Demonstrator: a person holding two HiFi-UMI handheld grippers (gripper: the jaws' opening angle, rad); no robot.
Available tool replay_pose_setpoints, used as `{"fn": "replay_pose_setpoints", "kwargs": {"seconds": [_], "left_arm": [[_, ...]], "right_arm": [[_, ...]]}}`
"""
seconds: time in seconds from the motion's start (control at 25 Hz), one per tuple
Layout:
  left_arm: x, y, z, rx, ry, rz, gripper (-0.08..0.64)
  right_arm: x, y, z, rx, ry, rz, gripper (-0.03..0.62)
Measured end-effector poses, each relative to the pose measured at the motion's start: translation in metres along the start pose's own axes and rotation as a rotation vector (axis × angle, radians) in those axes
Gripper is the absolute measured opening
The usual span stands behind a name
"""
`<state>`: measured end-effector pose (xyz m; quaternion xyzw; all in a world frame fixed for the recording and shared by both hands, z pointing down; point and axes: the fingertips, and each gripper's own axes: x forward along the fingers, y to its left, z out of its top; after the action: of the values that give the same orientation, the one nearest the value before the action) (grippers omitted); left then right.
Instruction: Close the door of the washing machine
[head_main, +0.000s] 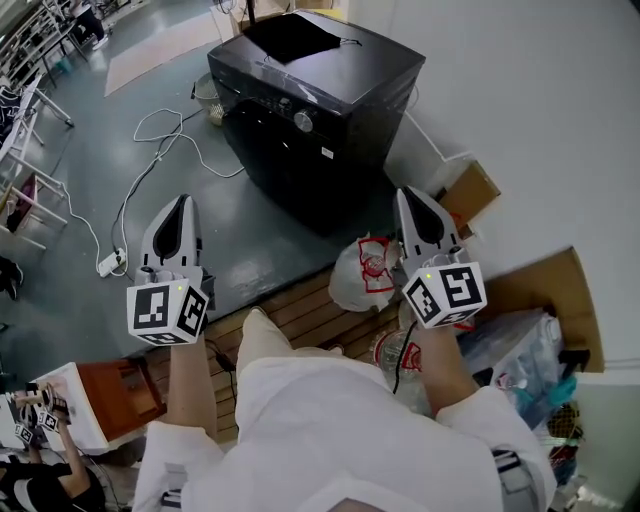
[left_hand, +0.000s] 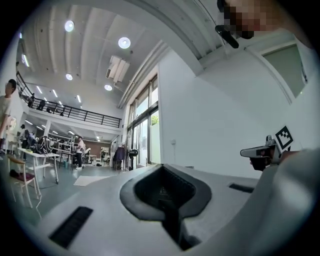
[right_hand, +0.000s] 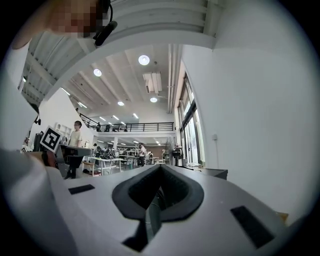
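The washing machine (head_main: 318, 110), a black cabinet with a round knob (head_main: 303, 121) on its front, is stood on the grey floor (head_main: 90, 150) at 12 o'clock in the head view, close to the white wall (head_main: 520, 80). A darker square panel (head_main: 290, 36) is noted on its top. Whether the door is shut cannot be told from this angle. The left gripper (head_main: 182, 203) is held at 9 o'clock and the right gripper (head_main: 407, 195) at 3 o'clock, both pointed toward the machine and well apart from it. In each gripper view the jaws are seen pressed together with nothing between them, so both tools are recorded as clenched and empty. A white cable (head_main: 152, 163) is laid in loops on the floor at 9 o'clock of the machine and is run toward a power strip (head_main: 108, 263). A white plastic bag (head_main: 360, 275) with red print is found at 5 o'clock of the machine, at the edge of wooden slats (head_main: 300, 312). A cardboard box (head_main: 470, 193) is set by the wall at 4 o'clock of the machine. In the left gripper view the right gripper is seen at 3 o'clock, and a hall with ceiling lights (left_hand: 124, 42) and a railed gallery (left_hand: 75, 114) is recorded beyond.
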<state>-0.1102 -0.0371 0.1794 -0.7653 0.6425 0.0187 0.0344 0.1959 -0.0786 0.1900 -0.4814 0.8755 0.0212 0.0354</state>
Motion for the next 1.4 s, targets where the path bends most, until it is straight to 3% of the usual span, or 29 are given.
{"fn": "replay_pose_setpoints", "kwargs": {"seconds": [0.36, 0.72, 1.4], "left_arm": [[-0.029, 0.000, -0.003, -0.040, -0.034, 0.046, 0.006], [-0.053, 0.002, -0.028, -0.073, -0.003, 0.085, 0.006], [-0.058, -0.011, -0.018, -0.081, -0.033, 0.078, 0.006]], "right_arm": [[-0.024, -0.023, 0.000, -0.011, 0.004, -0.062, -0.005], [-0.040, -0.033, -0.013, 0.021, 0.029, -0.102, -0.005], [-0.036, -0.015, -0.010, 0.005, 0.015, -0.037, -0.005]]}}
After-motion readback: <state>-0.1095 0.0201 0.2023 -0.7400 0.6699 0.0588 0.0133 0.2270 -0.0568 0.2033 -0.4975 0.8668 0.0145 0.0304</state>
